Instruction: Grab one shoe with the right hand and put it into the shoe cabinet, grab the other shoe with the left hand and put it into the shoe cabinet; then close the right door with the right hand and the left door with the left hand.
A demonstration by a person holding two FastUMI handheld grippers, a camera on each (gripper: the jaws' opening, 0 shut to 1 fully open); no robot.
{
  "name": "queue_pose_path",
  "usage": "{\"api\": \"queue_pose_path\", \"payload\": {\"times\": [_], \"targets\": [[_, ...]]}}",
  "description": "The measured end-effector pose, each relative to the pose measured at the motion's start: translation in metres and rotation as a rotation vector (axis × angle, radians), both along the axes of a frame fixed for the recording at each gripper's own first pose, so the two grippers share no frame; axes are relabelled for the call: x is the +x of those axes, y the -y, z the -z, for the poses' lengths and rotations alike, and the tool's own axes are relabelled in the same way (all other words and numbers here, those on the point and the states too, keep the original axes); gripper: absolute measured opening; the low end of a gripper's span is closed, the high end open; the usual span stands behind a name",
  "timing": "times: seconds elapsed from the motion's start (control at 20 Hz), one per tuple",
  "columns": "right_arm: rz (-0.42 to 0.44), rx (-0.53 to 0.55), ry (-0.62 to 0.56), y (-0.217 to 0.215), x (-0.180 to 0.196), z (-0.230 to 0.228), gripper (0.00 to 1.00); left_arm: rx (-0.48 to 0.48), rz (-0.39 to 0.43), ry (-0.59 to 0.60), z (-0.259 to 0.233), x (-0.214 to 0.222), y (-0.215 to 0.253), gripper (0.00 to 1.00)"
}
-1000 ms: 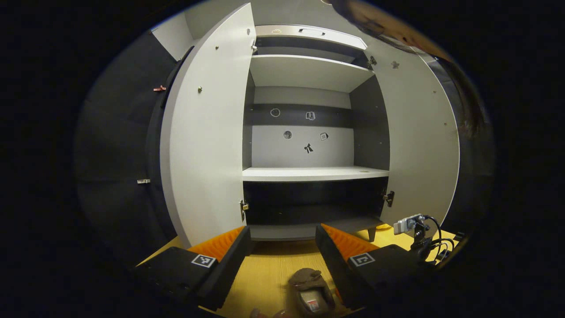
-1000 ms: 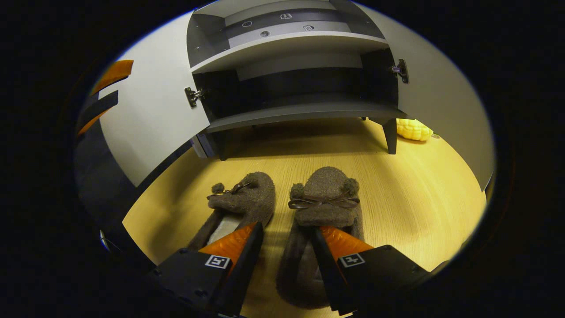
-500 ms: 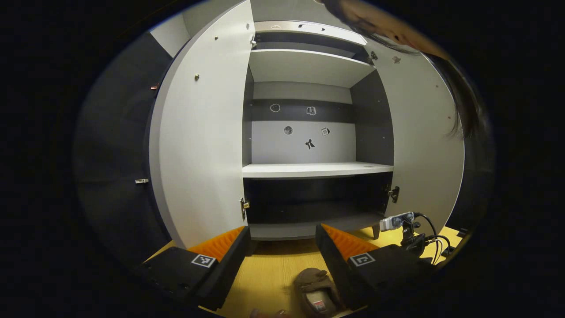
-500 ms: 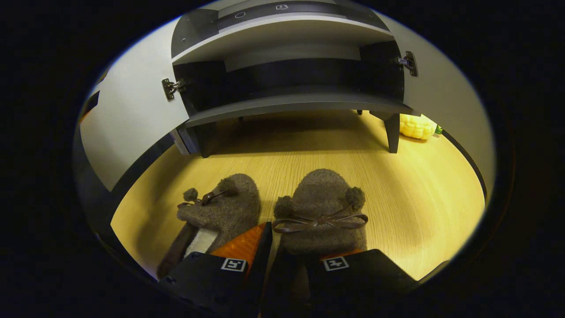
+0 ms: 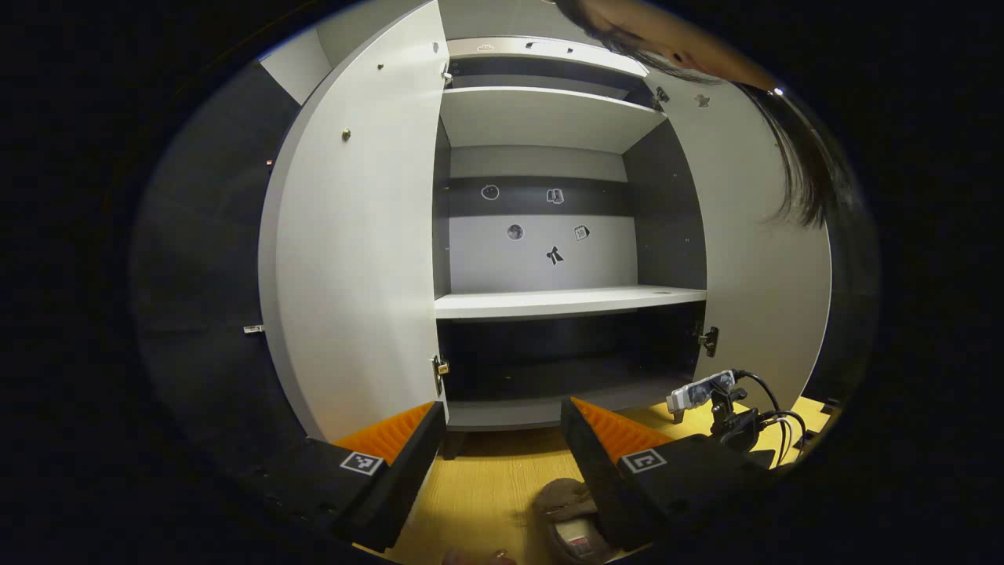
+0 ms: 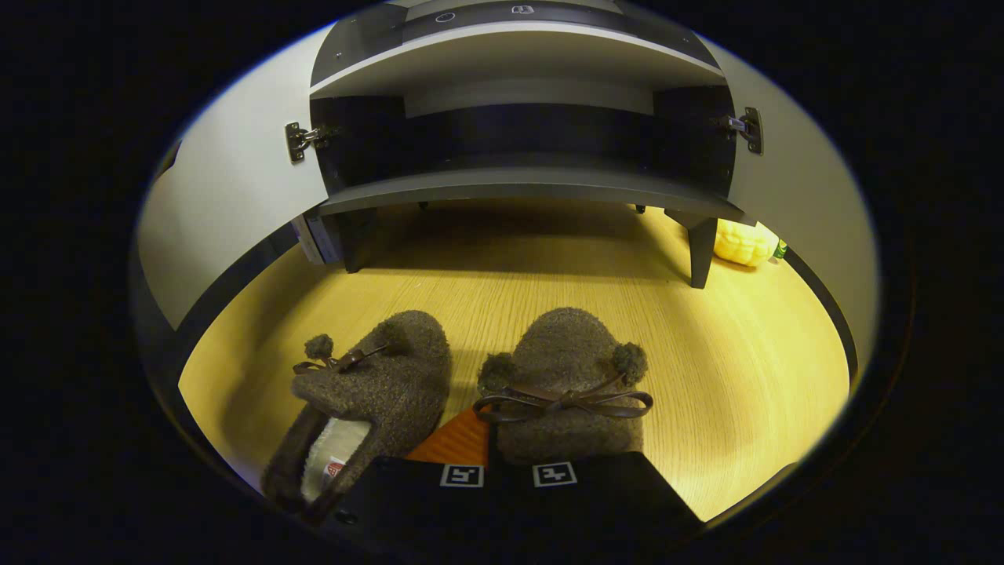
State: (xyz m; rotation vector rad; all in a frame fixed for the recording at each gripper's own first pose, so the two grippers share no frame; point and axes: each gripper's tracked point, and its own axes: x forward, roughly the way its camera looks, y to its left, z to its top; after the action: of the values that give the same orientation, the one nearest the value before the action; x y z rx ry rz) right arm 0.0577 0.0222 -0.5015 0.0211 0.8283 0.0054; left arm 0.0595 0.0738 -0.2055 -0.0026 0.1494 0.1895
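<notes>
In the right gripper view, the right gripper [image 6: 502,463] had its black, orange-ribbed fingers drawn nearly together, pinching the side wall of the right fuzzy brown bouclé slipper with a thin leather bow [image 6: 569,392]. The left matching slipper [image 6: 365,396], cream-lined, lay touching beside it on the yellow wood-grain floor [image 6: 753,369]. Ahead stood the grey shoe cabinet [image 6: 522,184], both flat doors swung wide. In the left gripper view, the left gripper [image 5: 502,463] hung with fingers spread, empty, before smooth shelves.
</notes>
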Motion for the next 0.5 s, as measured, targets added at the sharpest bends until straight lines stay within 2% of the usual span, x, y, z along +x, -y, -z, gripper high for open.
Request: {"api": "queue_pose_path", "payload": {"times": [0.1,0.2,0.5], "targets": [[-0.002,0.021,0.003,0.002,0.001,-0.01,0.08,-0.006,0.001,0.003,-0.002,0.0,0.002,0.94],[-0.012,0.048,0.045,0.0,0.005,-0.039,0.08,-0.019,-0.001,0.001,-0.006,-0.002,0.005,0.94],[-0.053,0.109,0.276,-0.014,0.046,-0.197,0.08,-0.042,-0.016,0.031,-0.05,-0.025,0.02,0.94]]}}
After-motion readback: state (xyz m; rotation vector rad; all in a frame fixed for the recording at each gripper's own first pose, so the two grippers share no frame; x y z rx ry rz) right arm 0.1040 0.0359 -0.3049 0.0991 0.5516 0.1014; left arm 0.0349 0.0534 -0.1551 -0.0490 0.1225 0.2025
